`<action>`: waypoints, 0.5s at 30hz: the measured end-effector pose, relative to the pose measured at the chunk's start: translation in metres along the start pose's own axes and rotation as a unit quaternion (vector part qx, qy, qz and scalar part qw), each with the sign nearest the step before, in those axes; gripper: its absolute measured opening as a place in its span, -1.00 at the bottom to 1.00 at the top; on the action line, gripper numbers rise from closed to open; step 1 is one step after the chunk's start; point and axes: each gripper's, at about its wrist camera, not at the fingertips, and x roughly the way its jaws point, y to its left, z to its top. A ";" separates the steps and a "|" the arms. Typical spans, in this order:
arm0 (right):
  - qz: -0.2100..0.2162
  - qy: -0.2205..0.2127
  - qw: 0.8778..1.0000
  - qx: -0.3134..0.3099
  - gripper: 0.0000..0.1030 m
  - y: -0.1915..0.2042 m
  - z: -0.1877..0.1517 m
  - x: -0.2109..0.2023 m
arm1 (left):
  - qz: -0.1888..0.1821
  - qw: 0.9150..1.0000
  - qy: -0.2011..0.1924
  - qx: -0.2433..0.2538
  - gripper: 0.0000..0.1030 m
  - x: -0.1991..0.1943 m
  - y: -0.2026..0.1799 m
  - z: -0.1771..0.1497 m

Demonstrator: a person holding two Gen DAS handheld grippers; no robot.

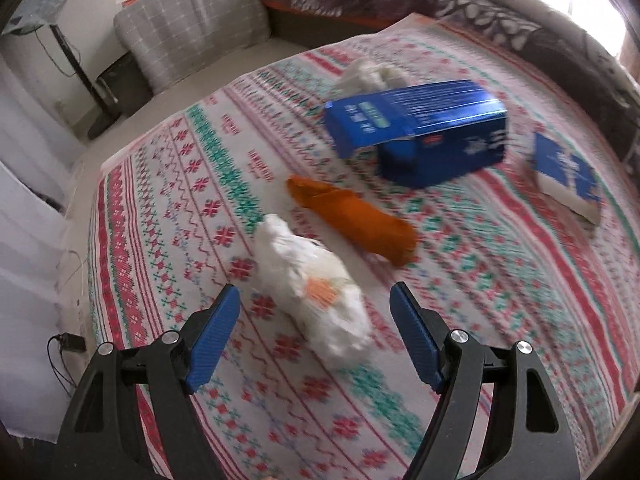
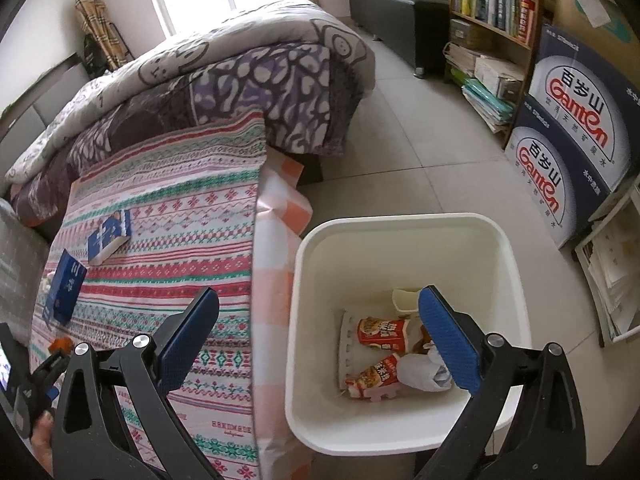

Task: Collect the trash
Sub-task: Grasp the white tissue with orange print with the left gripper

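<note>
In the left wrist view a crumpled white wrapper (image 1: pixel 316 288) with an orange patch lies on the patterned bed cover, just ahead of and between the fingers of my open, empty left gripper (image 1: pixel 316 316). An orange wrapper (image 1: pixel 356 224) lies beyond it. An open blue carton (image 1: pixel 424 132), a white crumpled bag (image 1: pixel 372 74) behind it and a small blue box (image 1: pixel 568 176) lie farther back. My right gripper (image 2: pixel 320 308) is open and empty above the white trash bin (image 2: pixel 400 432), which holds red snack packets (image 2: pixel 380 334) and white paper (image 2: pixel 420 372).
The bin stands on the tiled floor beside the bed. Folded quilts (image 2: pixel 224 80) sit at the bed's far end. Stacked Ganten boxes (image 2: pixel 576 132) and a bookshelf (image 2: pixel 496 4) stand to the right. Two blue boxes (image 2: pixel 108 236) show on the cover. A grey pillow (image 1: pixel 192 24) lies far left.
</note>
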 end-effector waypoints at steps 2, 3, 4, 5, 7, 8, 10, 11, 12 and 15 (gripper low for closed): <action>0.004 0.000 1.000 -0.008 0.86 0.008 -0.001 0.001 | -0.001 1.000 0.013 -0.004 0.47 0.008 0.007 0.002; 0.005 -0.001 1.000 -0.013 0.86 0.012 -0.002 0.002 | -0.005 1.000 0.021 -0.006 0.47 0.012 0.009 0.002; 0.007 -0.001 1.000 -0.019 0.86 0.017 -0.003 0.002 | -0.014 1.000 0.027 -0.008 0.47 0.016 0.013 0.003; 0.009 -0.001 1.000 -0.027 0.86 0.024 -0.004 0.003 | -0.023 0.999 0.026 -0.007 0.46 0.017 0.016 0.003; 0.015 -0.001 0.999 -0.043 0.86 0.036 -0.007 0.006 | -0.035 0.999 0.017 0.010 0.34 0.016 0.020 0.004; 0.019 0.000 0.998 -0.055 0.86 0.044 -0.009 0.007 | -0.045 0.999 0.016 0.017 0.16 0.016 0.021 0.004; 0.028 0.005 0.996 -0.079 0.86 0.061 -0.014 0.012 | -0.066 0.997 0.019 0.027 0.00 0.015 0.025 0.003; 0.033 0.008 0.995 -0.090 0.86 0.069 -0.016 0.014 | -0.072 0.997 0.020 0.031 -0.09 0.014 0.029 0.004; 0.039 0.011 0.994 -0.102 0.86 0.078 -0.019 0.017 | -0.078 0.996 0.020 0.033 -0.12 0.014 0.032 0.004; 0.062 0.019 0.987 -0.144 0.86 0.105 -0.030 0.022 | -0.097 0.995 0.025 0.024 -0.16 0.013 0.048 0.006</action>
